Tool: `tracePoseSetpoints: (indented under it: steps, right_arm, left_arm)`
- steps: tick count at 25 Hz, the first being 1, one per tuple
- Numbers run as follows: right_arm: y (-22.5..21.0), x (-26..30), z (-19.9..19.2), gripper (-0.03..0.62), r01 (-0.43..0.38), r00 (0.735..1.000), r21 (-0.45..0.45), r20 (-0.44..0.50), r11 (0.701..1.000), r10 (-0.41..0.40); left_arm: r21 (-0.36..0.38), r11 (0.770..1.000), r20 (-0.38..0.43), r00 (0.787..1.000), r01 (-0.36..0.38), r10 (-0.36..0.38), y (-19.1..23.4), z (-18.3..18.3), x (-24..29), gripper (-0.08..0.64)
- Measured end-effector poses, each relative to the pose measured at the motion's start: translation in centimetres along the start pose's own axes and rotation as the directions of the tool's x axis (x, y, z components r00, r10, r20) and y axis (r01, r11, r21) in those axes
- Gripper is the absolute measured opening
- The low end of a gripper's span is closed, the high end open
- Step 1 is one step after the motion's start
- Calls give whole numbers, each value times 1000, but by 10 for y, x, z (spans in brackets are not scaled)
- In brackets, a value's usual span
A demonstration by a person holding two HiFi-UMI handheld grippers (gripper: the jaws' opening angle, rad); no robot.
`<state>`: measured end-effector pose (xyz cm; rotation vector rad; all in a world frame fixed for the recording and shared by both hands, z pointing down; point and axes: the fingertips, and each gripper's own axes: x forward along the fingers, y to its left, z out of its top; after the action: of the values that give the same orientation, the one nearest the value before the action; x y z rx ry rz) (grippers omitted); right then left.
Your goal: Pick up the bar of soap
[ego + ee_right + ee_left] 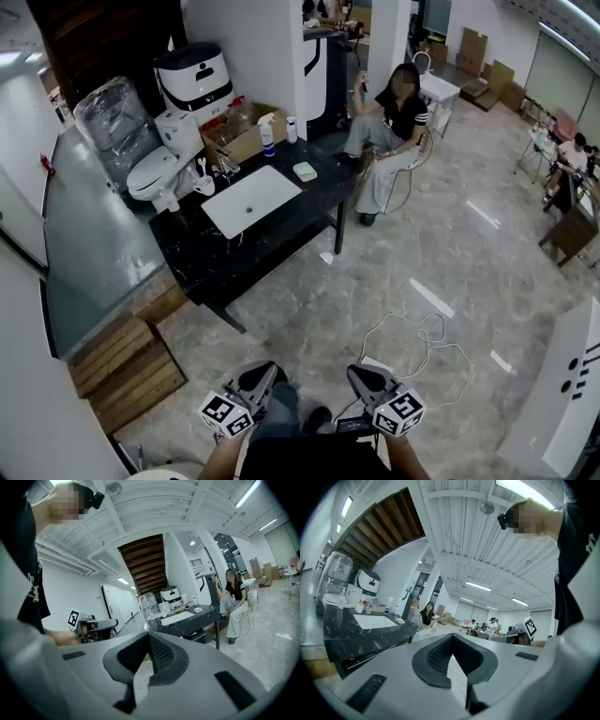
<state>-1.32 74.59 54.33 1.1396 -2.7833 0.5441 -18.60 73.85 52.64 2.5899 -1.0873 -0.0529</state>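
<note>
The bar of soap is a pale green block in a small dish on the far right end of the black counter, beside the white basin. It shows small in the left gripper view and the right gripper view. Both grippers are held low and close to the person's body, well short of the counter. My left gripper is shut with nothing in it; its pads meet at the tip. My right gripper is likewise shut and empty.
A spray bottle and a cardboard box stand at the counter's back edge. A toilet stands to its left, and a person sits on a chair at its right. A white cable loops on the floor, and wooden steps lie at left.
</note>
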Motion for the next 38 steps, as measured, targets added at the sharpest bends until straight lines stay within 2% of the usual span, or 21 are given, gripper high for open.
tracePoseSetpoints:
  steps: [7,13,16,19,26,33,38]
  right_arm:
    - [-30,66,24,8,-10,1000,-28,-21,1000,10]
    - [-66,115,64,8,68,997,-50,-32,996,-70]
    - [-74,142,79,8,92,995,-48,-23,995,-93]
    - [-71,177,76,8,86,996,-31,-25,996,-87]
    - [-79,222,64,8,69,996,16,-59,997,-68]
    - [-138,236,75,8,106,993,34,-60,994,-104]
    - [-191,267,105,8,66,997,18,-28,998,-66]
  left_arm:
    - [-40,999,24,999,-31,32,80,8,22,8]
    - [-55,997,59,997,60,-57,128,42,80,8]
    - [-21,996,39,995,89,-88,151,53,101,8]
    - [9,993,23,993,119,-119,175,62,115,8]
    - [-14,990,-25,990,140,-140,213,60,140,8]
    - [0,992,-70,989,130,-130,231,63,178,8]
    - [39,995,-84,992,95,-91,254,73,225,8]
